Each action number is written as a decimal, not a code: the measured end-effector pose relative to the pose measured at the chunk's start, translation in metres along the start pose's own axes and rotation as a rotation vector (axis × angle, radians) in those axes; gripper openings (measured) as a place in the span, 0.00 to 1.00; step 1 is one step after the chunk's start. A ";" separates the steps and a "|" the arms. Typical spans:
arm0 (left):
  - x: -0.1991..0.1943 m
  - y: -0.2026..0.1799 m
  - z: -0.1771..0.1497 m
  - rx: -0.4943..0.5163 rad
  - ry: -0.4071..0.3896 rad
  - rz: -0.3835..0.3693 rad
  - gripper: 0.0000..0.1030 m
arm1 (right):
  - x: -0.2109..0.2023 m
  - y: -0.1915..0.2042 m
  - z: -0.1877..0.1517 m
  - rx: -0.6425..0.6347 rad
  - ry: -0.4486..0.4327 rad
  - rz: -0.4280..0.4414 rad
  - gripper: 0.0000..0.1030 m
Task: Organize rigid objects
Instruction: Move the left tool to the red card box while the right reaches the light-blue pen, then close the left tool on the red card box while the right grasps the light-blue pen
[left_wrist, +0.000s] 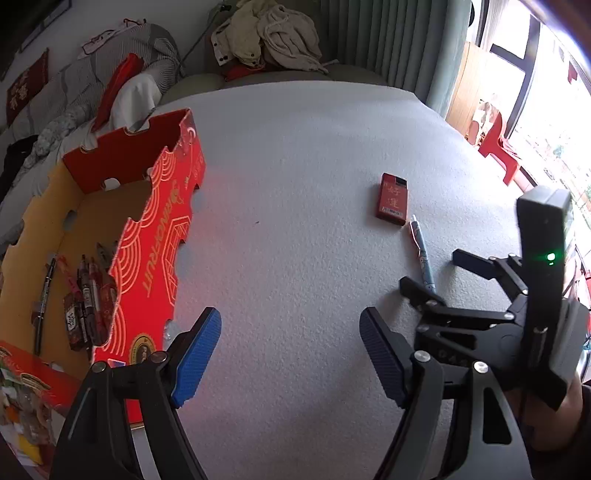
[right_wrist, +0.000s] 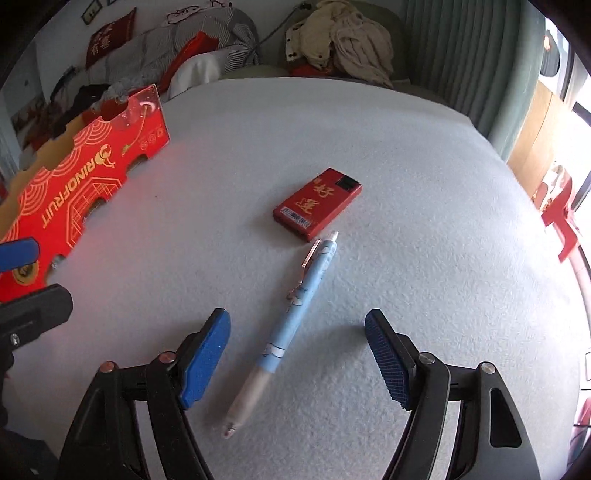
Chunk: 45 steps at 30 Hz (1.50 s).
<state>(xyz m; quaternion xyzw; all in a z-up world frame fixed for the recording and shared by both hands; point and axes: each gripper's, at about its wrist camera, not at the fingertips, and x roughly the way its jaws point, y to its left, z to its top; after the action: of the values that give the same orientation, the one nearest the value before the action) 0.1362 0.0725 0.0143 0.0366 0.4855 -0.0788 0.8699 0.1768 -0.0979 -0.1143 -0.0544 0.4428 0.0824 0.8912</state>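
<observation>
In the right wrist view a light blue pen is lying flat on the pale grey textured surface, its long axis running diagonally from lower left to upper right of the frame; the translucent grip and writing tip are pointing toward the lower left, the clip end toward the upper right. The right gripper is standing released, its blue pads wide apart on either side of the pen's lower half and not touching it. Just beyond the pen's clip end a flat red packet is lying with its long side slanting the same way. The red fruit box is sitting at the left edge.

In the left wrist view the left gripper is hanging released over bare surface beside the box, which is holding several pens lying roughly parallel at lower left. The blue pen is lying at right, running top to bottom of the frame
</observation>
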 end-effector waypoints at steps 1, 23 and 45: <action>0.001 -0.002 0.001 0.004 0.003 -0.004 0.78 | 0.000 -0.004 -0.001 0.009 0.000 -0.007 0.74; 0.120 -0.103 0.109 0.299 0.144 -0.119 0.90 | -0.003 -0.032 -0.003 0.034 0.013 -0.017 0.69; 0.111 -0.113 0.102 0.309 0.101 -0.175 0.35 | -0.008 -0.020 0.002 0.029 0.029 0.047 0.11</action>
<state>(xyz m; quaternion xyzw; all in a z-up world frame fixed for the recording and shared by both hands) 0.2594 -0.0641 -0.0250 0.1310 0.5119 -0.2260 0.8184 0.1779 -0.1175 -0.1063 -0.0323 0.4580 0.0964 0.8831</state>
